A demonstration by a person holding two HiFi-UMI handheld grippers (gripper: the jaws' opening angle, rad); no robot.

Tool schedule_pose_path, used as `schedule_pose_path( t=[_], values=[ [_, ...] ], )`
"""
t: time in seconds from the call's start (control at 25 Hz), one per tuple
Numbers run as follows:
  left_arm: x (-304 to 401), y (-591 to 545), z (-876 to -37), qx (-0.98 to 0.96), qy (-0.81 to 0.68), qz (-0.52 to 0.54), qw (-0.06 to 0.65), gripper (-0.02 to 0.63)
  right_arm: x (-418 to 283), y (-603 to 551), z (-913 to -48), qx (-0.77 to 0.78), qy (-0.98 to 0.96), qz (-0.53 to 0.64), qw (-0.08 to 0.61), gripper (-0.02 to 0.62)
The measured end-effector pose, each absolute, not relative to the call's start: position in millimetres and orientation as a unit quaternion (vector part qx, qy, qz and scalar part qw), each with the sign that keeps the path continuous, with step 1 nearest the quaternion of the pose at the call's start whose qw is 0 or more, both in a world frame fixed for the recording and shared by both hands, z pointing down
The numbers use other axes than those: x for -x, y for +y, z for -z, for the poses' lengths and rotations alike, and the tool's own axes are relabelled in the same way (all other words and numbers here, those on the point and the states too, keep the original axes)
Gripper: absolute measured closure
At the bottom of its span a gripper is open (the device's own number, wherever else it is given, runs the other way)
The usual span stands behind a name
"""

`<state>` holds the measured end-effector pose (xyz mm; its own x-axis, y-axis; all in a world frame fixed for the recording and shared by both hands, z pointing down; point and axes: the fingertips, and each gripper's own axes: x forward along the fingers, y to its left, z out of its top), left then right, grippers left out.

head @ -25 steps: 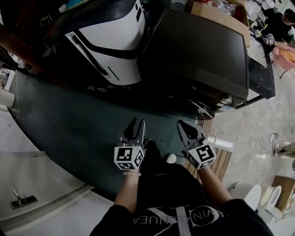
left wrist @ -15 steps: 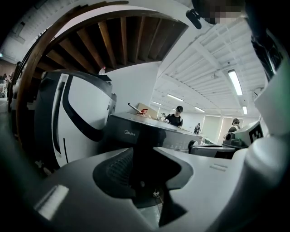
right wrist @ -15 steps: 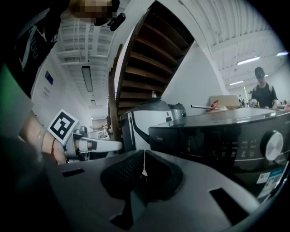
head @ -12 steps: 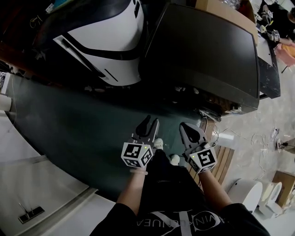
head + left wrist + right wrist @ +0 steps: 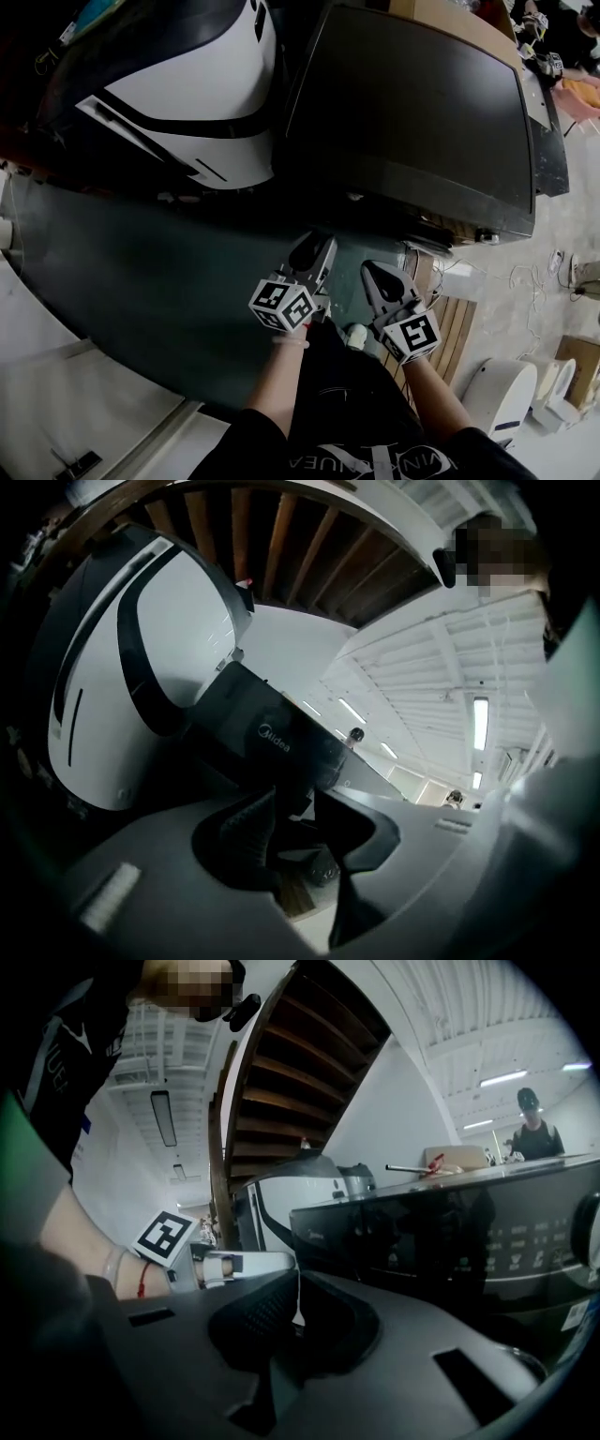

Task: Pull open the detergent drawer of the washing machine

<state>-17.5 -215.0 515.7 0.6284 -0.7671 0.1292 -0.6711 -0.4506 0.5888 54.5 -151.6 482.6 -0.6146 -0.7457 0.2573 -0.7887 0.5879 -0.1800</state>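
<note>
Head view: left tongs (image 5: 319, 246) slightly spread, empty; right tongs (image 5: 370, 270) pressed together, empty. Both hover near the black Midea washing machine (image 5: 412, 112). Its detergent drawer cannot be picked out on the dark front. The white appliance (image 5: 187, 84) beside it is cut off.

dim, shadowy frames; fisheye-warped gripper views

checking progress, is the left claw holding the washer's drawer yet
No, the left claw is open with nothing between its jaws, apart from the dark washing machine.
</note>
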Motion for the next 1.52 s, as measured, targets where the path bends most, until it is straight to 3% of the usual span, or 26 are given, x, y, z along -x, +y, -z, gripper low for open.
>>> schedule_pose_path(
  t=[0.92, 1.52],
  values=[
    [7.2, -280.3, -535.8, -0.799, -0.316, 0.289, 0.421, 0.472, -49.5, -197.3, -509.3, -0.483, -0.859, -0.163, 0.049, 0.581],
    [10.9, -291.5, -533.8, -0.772, -0.243, 0.378, 0.450, 0.474, -41.4, -200.7, -512.5, -0.493, -0.853, -0.165, 0.043, 0.581]
  ],
)
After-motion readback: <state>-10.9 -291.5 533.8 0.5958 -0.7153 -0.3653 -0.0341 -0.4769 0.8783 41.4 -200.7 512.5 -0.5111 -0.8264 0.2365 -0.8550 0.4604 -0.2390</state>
